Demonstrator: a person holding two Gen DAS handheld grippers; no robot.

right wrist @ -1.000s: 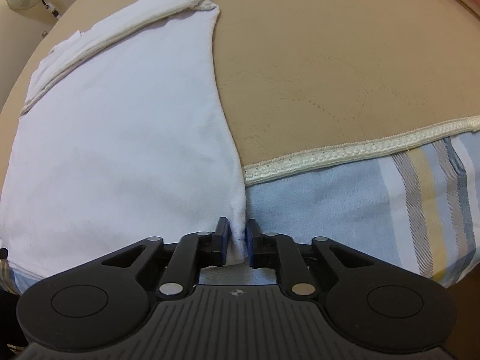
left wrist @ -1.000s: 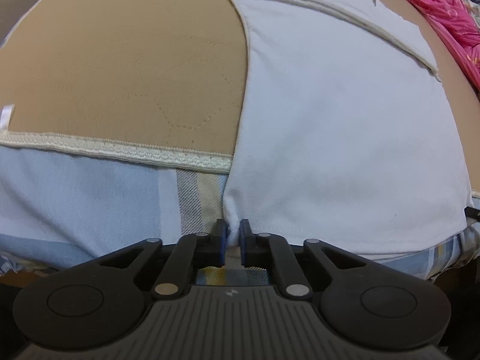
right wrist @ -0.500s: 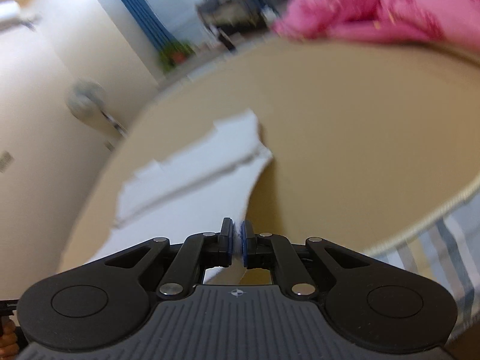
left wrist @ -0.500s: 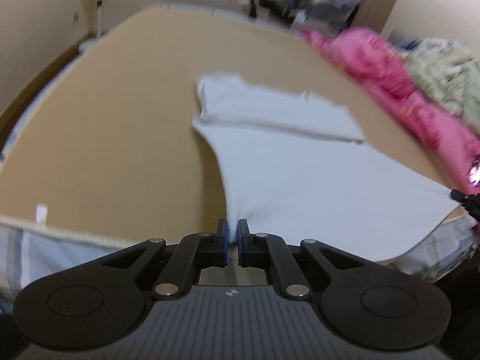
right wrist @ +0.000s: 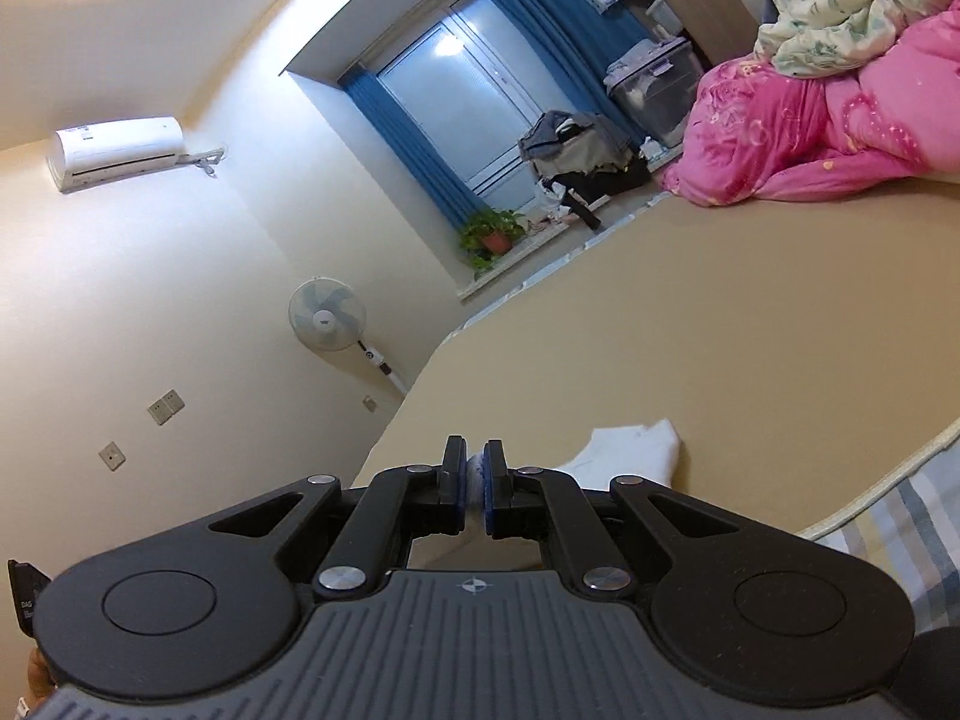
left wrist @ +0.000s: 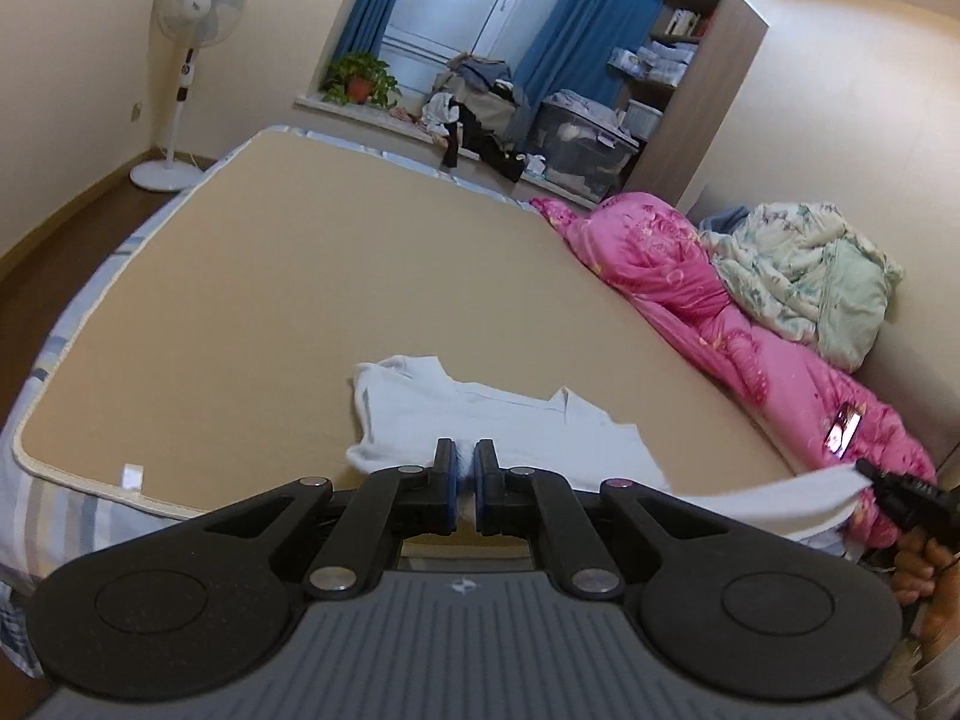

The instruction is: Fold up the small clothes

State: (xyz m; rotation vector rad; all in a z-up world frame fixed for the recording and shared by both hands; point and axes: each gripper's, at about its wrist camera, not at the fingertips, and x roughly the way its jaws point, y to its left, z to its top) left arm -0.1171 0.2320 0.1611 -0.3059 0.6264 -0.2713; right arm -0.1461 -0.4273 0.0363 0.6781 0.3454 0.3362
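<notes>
Two grippers are each clamped on the same white garment. The left gripper has its blue-padded jaws nearly together, with a fold of white fabric pinched between them. The right gripper shows the same condition: jaws close, white cloth visible in the narrow gap. In the left wrist view, the right gripper's black fingertips appear at the far right edge, holding a lifted hem that stretches as a raised white band from there toward the left gripper.

The garment's far portion lies flat on the tan mattress pad, near the pad's front edge; the near portion is raised off the pad between the two grippers. A small white label sits on the pad to the left of the garment, close to the pad's cream trim. Below that trim, a striped blue sheet covers the bed side.

To the right of the garment, a pink quilt is bunched along the pad's edge, with a pale green quilt piled against it. A phone rests on the pink quilt. Beyond the pad stand a pedestal fan, a potted plant and blue curtains.
</notes>
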